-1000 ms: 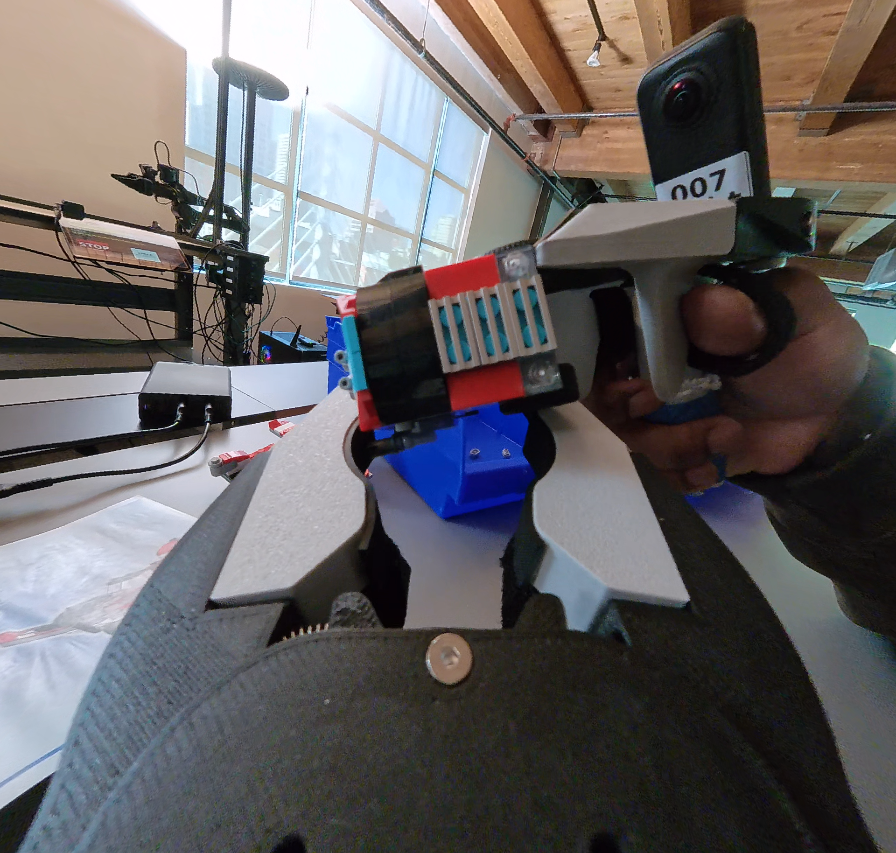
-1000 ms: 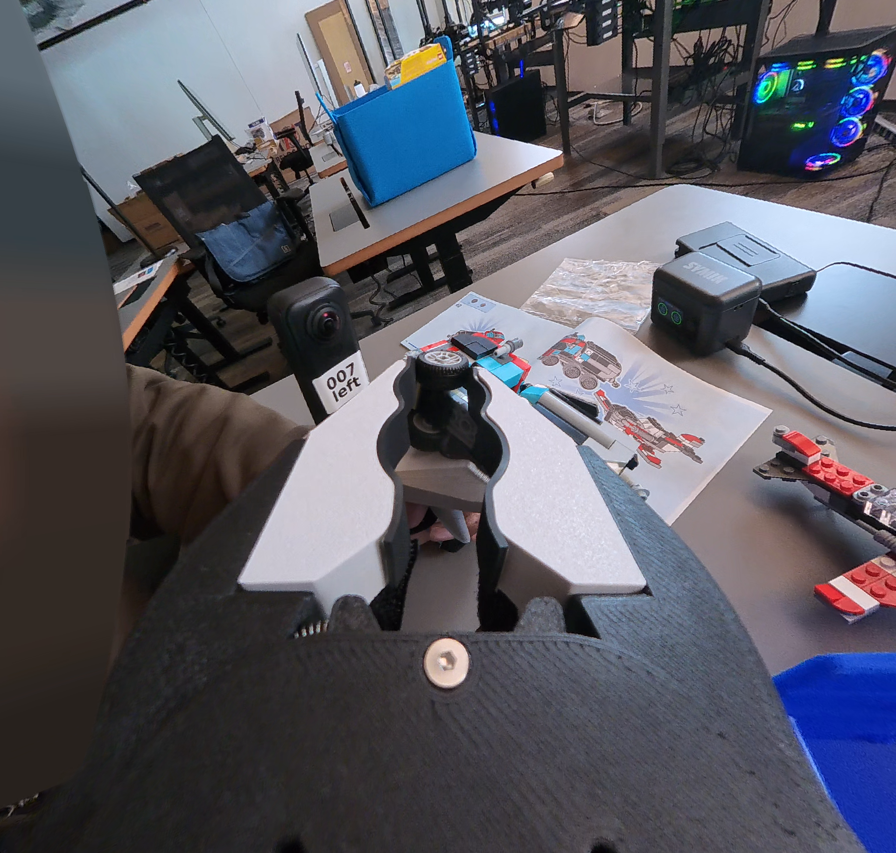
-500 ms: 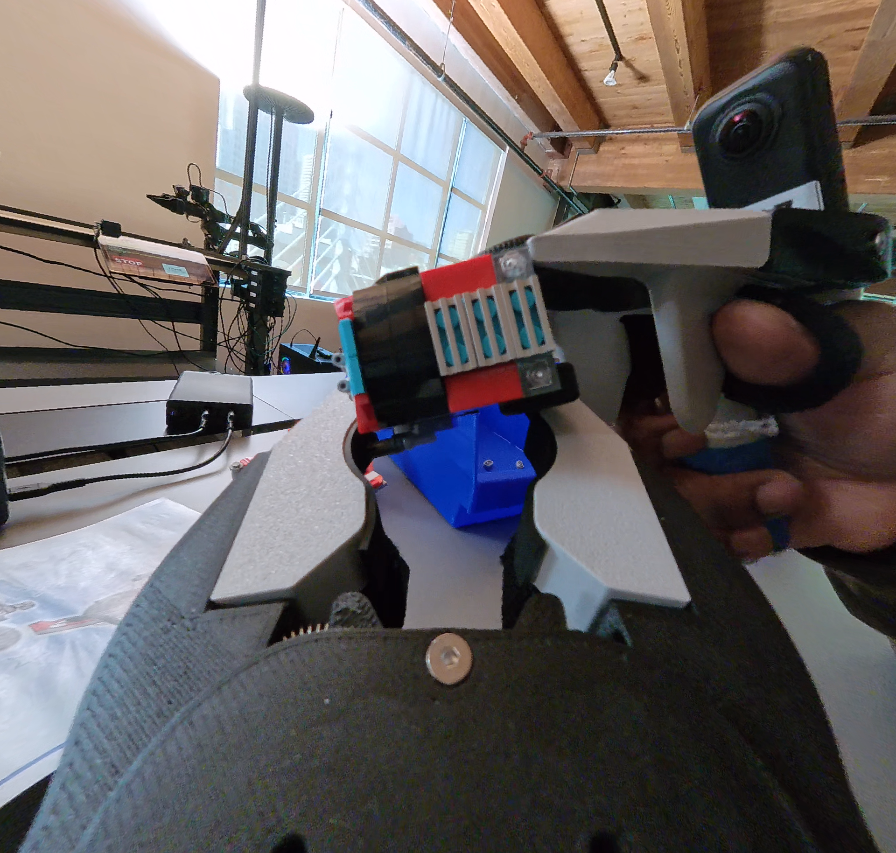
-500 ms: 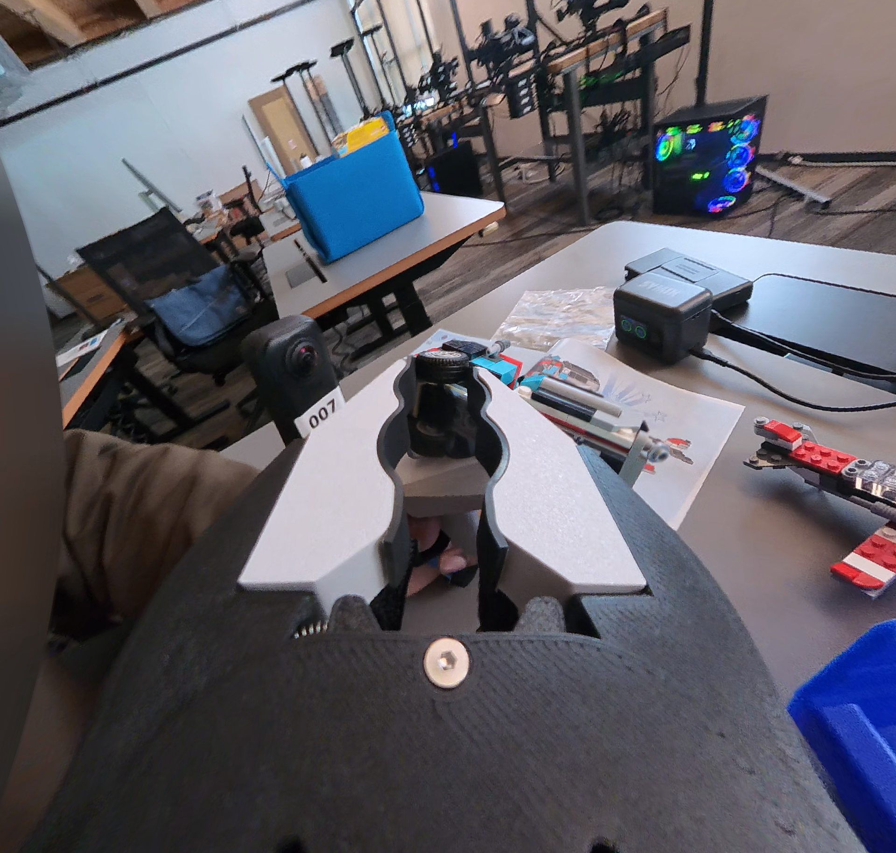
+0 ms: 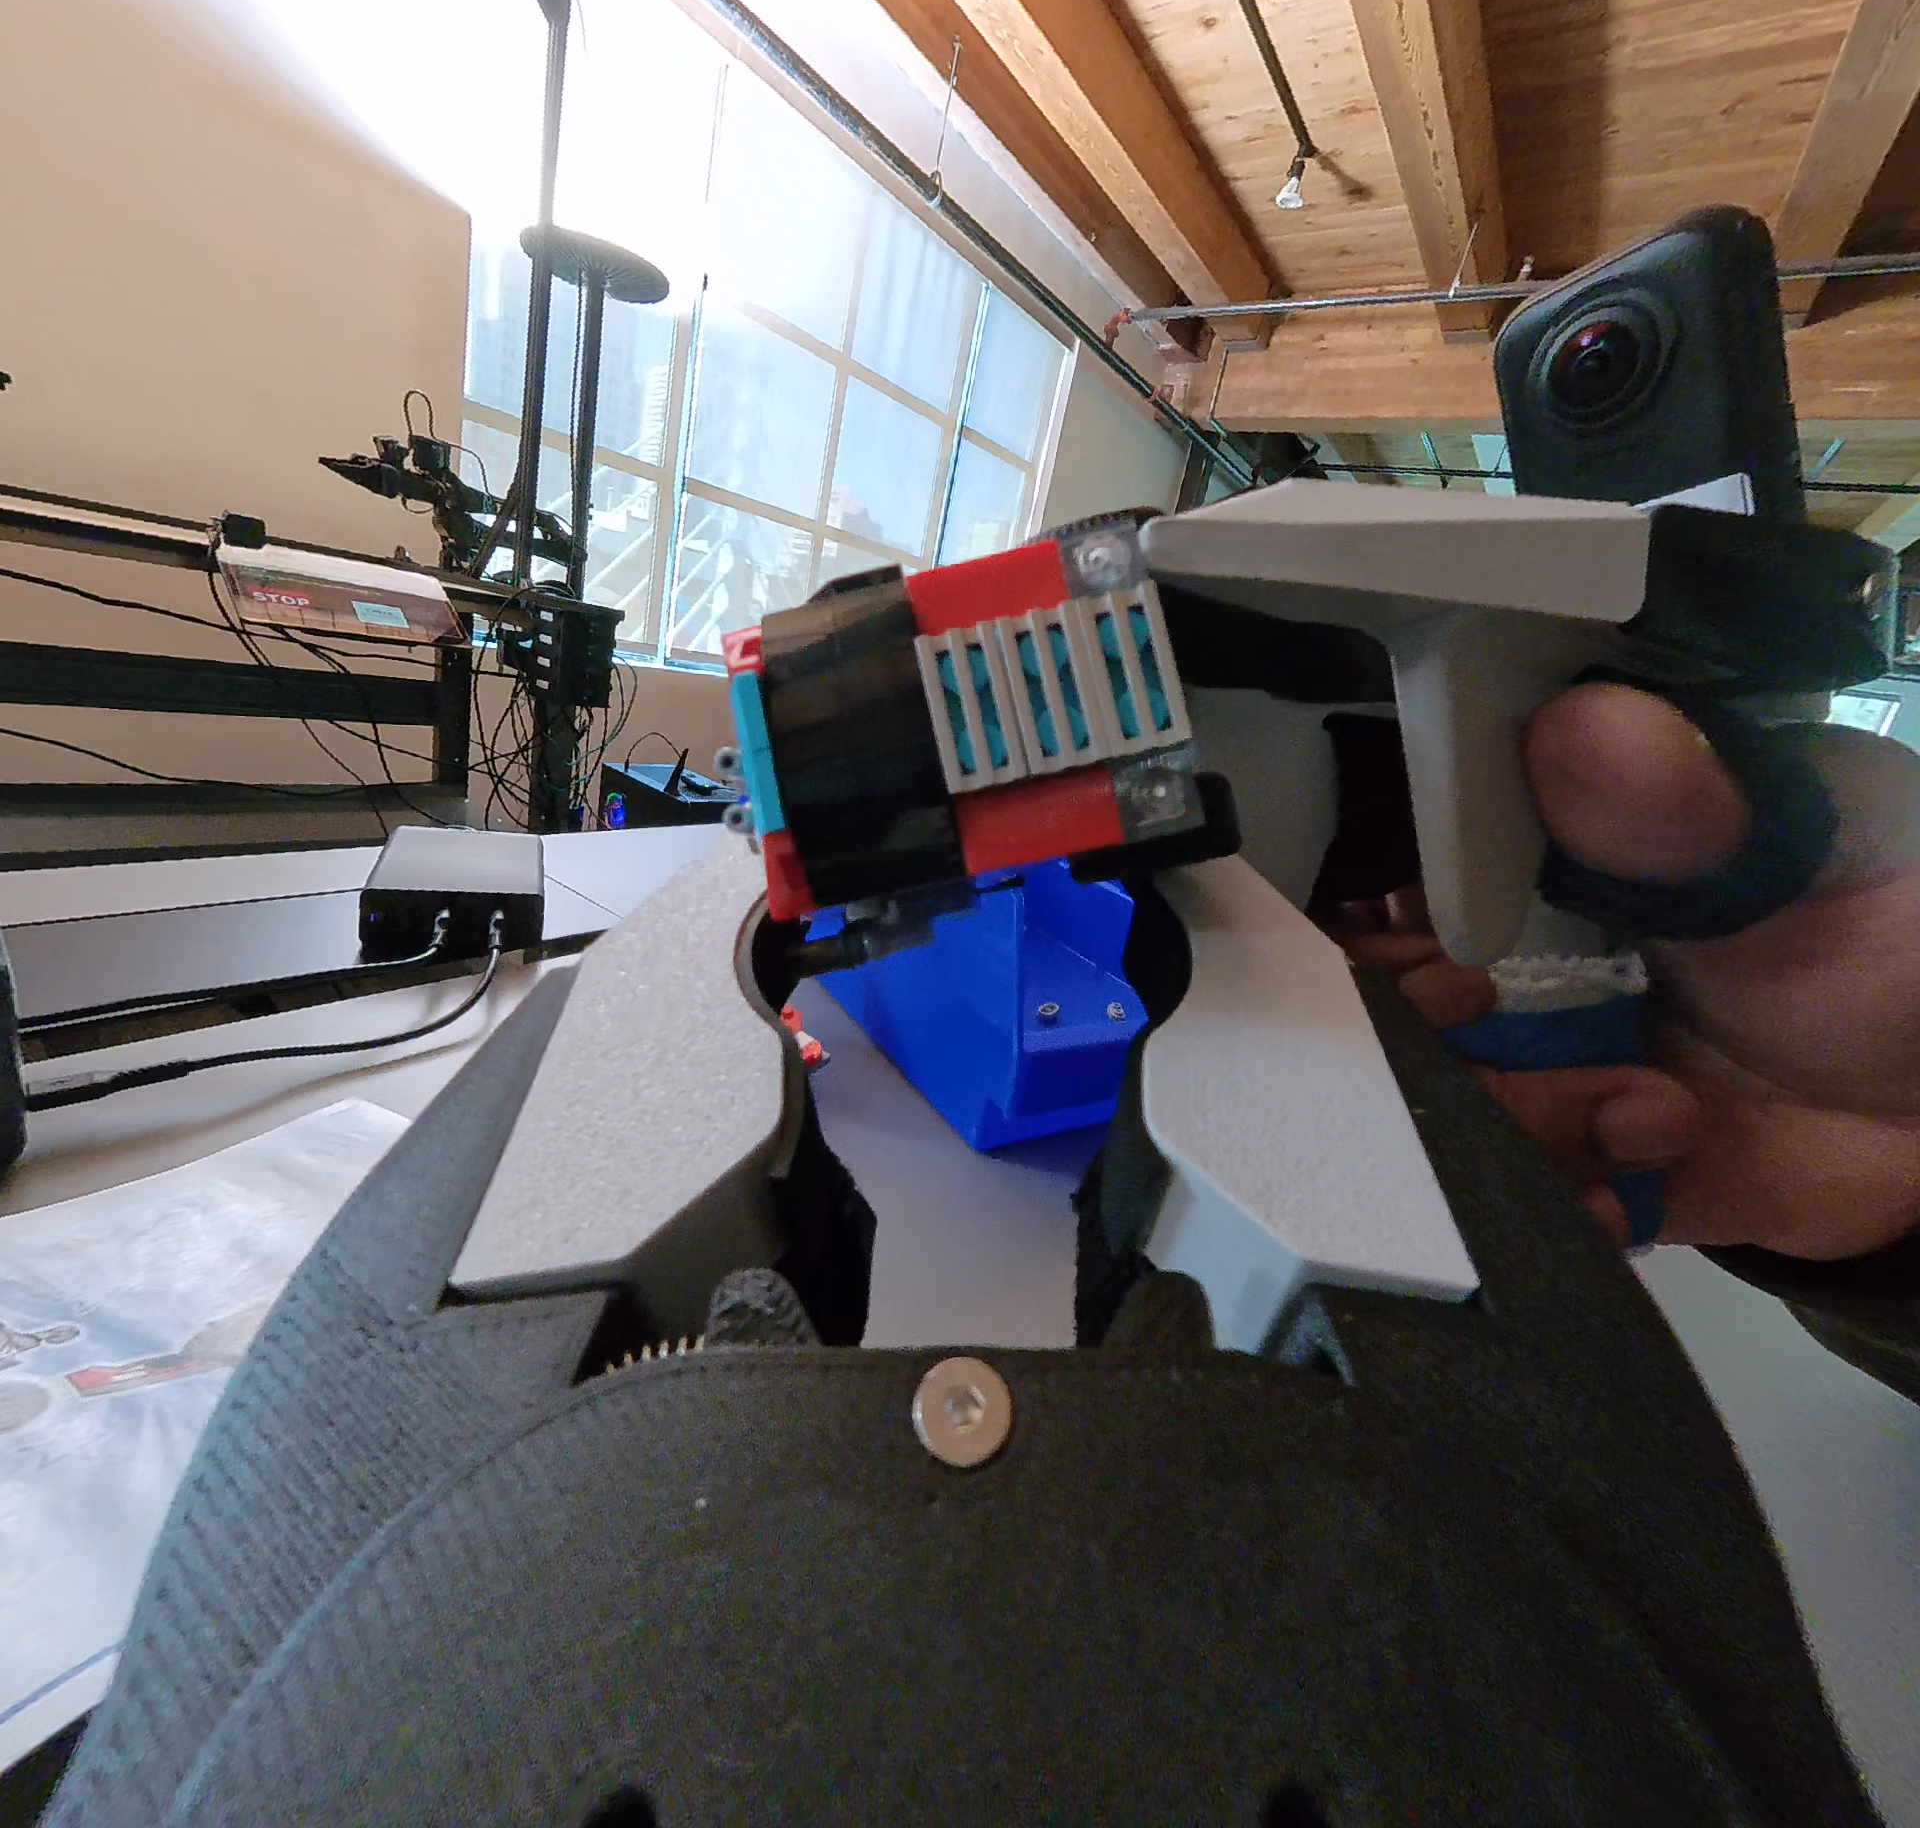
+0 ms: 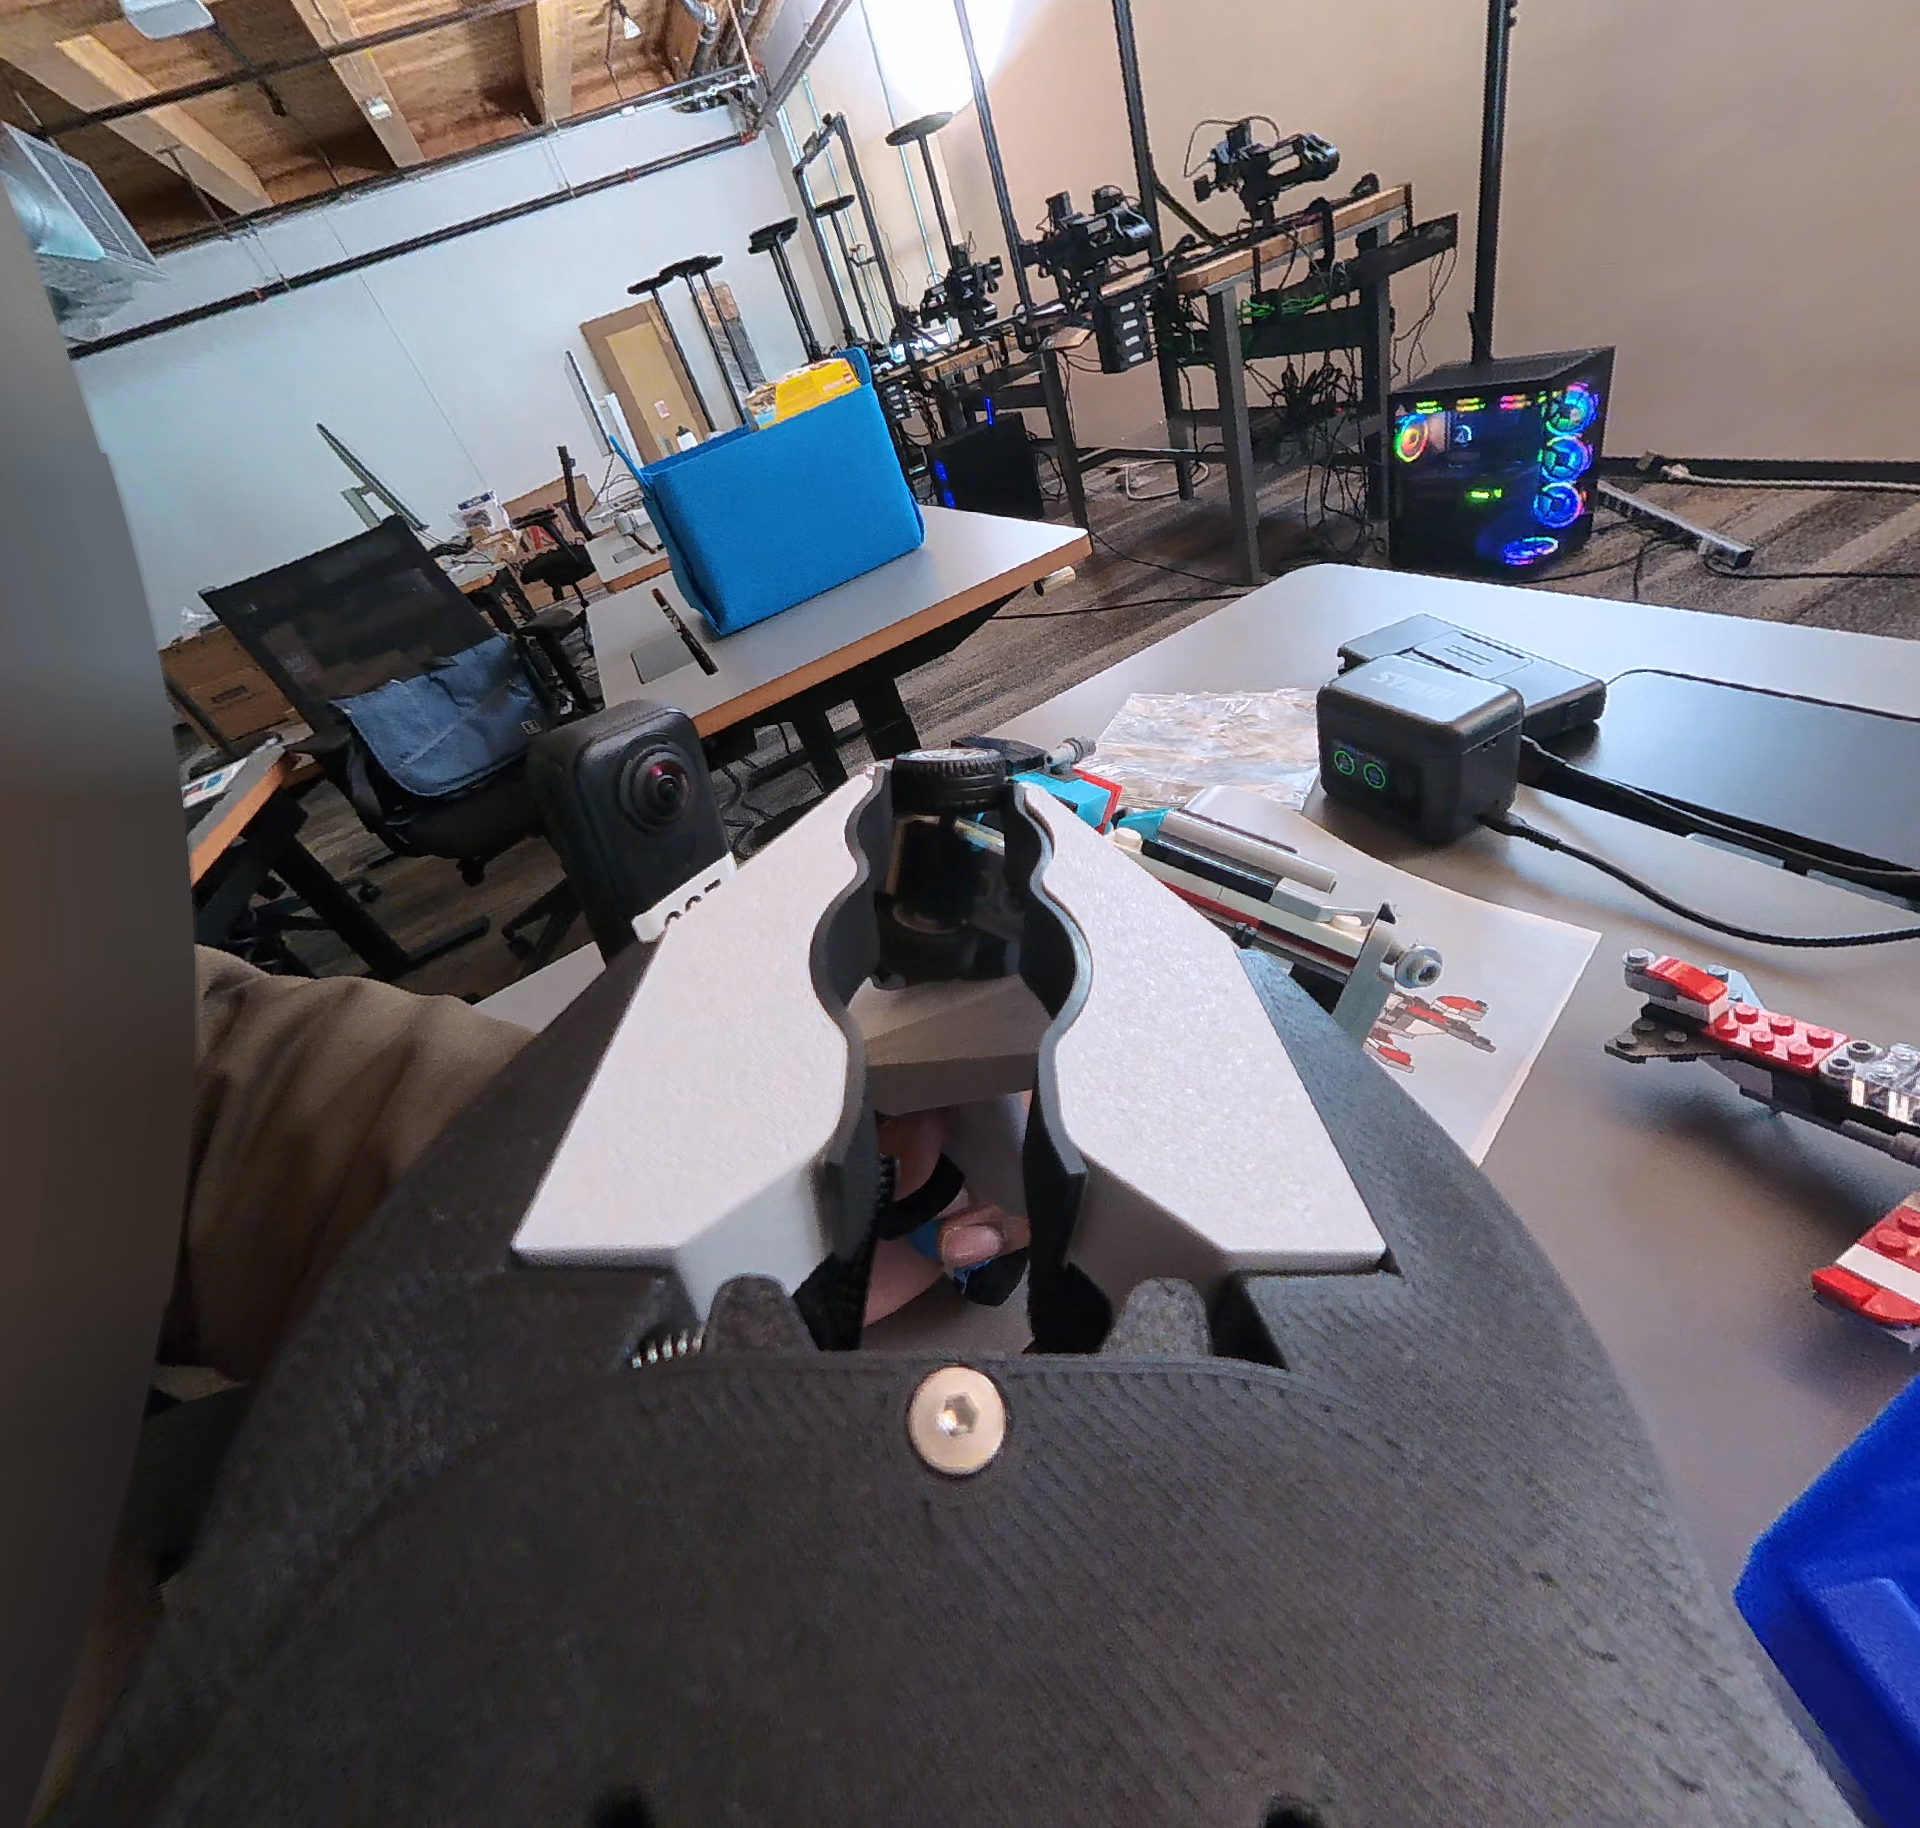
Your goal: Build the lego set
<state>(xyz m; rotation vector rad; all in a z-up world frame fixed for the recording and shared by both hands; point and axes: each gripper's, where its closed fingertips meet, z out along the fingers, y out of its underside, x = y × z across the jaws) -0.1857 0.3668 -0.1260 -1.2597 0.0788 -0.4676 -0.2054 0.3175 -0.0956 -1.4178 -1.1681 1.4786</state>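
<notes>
L gripper (image 5: 966,885): matte grey wedge fingers (image 5: 644,1072) w/ pebbled finish and scalloped inner edges, on a black ribbed printed body; fingers spread wide. Brick model (image 5: 966,739) spanning the gap right at the tips; pad contact not discernible, so holding vs. merely open cannot be told. Model: boxy, glossy plastic; black curved block at centre, red slabs above and below, grey slatted grille over teal studs, clear round studs at two corners, teal and red end face. R gripper (image 6: 945,822): same grey fingers, narrowed and clamped on the model's black end, gripping it; in L view one finger above and one black-edged finger below that end, model raised off the table (image 5: 935,1238). Small black treaded rubber tyre (image 6: 945,781) on the model just beyond the R tips. Hand (image 5: 1714,999) wrapped around the R grip, thumb through a black loop; rounded black camera (image 5: 1642,396) w/ domed lens atop. Behind the model, on the smooth pale table: angular blue plastic bin (image 5: 997,1040) w/ small screws. To the L: flat black box (image 5: 452,874) w/ two cables, glossy printed sheet (image 5: 156,1259). R view: crinkled clear bag (image 6: 1205,739), long grey-black brick build (image 6: 1247,874) on the sheet, studded red brick piece (image 6: 1766,1040) well apart on the table.
</notes>
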